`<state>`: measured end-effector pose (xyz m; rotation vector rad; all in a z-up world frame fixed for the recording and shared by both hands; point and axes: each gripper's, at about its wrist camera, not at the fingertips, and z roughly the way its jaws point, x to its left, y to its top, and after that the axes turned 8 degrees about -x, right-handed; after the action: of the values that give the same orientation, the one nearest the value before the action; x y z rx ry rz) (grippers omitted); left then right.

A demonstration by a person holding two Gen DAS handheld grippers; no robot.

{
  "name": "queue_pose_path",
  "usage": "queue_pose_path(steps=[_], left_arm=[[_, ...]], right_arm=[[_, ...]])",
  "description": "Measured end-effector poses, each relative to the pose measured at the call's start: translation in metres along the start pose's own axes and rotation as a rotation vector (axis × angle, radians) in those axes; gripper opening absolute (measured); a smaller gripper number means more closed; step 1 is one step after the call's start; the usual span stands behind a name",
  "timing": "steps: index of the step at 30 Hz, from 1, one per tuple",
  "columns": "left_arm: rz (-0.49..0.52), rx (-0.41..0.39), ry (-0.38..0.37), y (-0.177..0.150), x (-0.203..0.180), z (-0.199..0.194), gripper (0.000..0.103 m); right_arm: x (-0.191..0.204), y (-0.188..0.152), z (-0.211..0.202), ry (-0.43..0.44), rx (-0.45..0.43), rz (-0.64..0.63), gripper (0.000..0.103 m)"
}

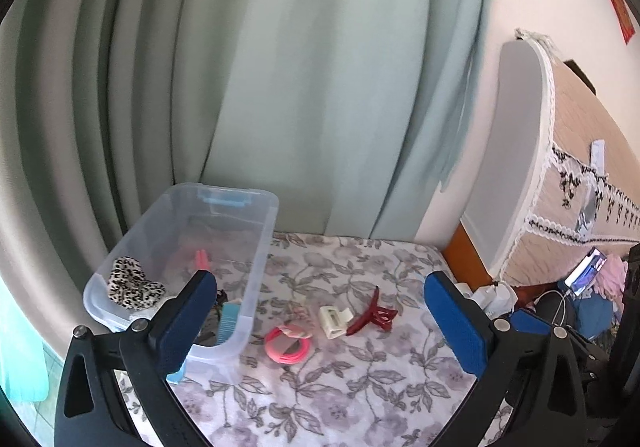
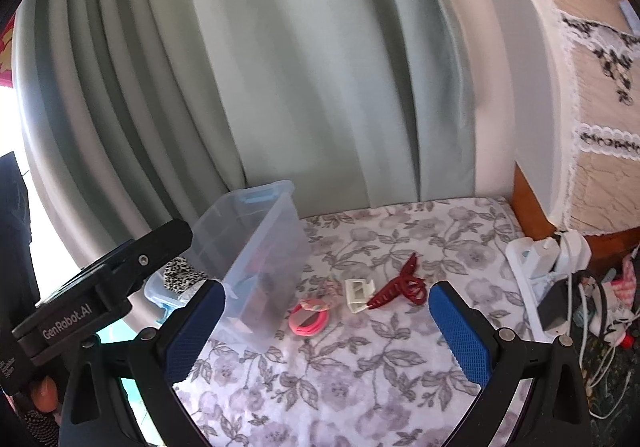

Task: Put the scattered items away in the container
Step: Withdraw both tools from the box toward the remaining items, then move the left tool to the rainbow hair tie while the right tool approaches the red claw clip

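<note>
Lying loose beside the container: three hair items in a row on the floral cloth (image 1: 352,387), all on the side of the clear container (image 1: 256,267) that faces the wooden headboard (image 1: 580,115).
Container: one clear plastic box with blue latches, long axis running from the grippers toward the green curtain (image 1: 280,87); open top up.
Inside the container: one leopard-print scrunchie (image 1: 134,283) at the near end, one light-blue comb (image 1: 228,321) against the near wall, something pink-red (image 1: 200,259) mid-floor, too blurred to name. Other dark bits near the comb cannot be made out.
Pink hair ties (image 1: 287,345): one coiled bundle, nearest the container wall, lying flat; the count of loops cannot be told.
Cream claw clip (image 1: 334,321): one, just beyond the pink ties from the container, long axis pointing roughly toward the curtain.
Red claw clip (image 1: 372,313): one, farthest from the container, touching or nearly touching the cream clip, long axis slanting away from the container toward the curtain, teeth on the far side.
Left gripper (image 1: 320,327): blue pads spread wide, gripping nothing, its left finger overlapping the near end of the container in the left wrist view.
Right gripper (image 2: 326,325): jaws wide apart, nothing between them, facing the same three items.
Power strip (image 2: 536,279): one, with plugs and white cables, off the cloth well beyond the red clip from the container.
</note>
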<state>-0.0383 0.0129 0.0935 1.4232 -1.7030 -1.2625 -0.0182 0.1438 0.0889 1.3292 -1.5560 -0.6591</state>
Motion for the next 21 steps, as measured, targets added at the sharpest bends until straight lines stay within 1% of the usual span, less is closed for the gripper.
queue_pose_path(steps=[4,8,12,19,21], left_arm=[[0.003,0.018,-0.021,-0.005,-0.009,0.007,0.103],[0.030,0.041,-0.053,-0.012,-0.023,0.014,0.103],[0.018,0.068,-0.069,-0.018,-0.030,0.023,0.103],[0.035,0.095,-0.072,-0.030,-0.037,0.038,0.103],[0.037,0.099,-0.062,-0.035,-0.036,0.043,0.103]], right_arm=[[-0.012,-0.003,-0.004,-0.018,-0.002,0.008,0.103],[-0.021,-0.007,-0.003,-0.041,0.008,0.003,0.103],[-0.031,-0.013,0.000,-0.059,0.023,0.020,0.103],[-0.047,-0.025,0.007,-0.085,0.043,0.040,0.103],[-0.051,-0.028,0.013,-0.094,0.057,0.042,0.103]])
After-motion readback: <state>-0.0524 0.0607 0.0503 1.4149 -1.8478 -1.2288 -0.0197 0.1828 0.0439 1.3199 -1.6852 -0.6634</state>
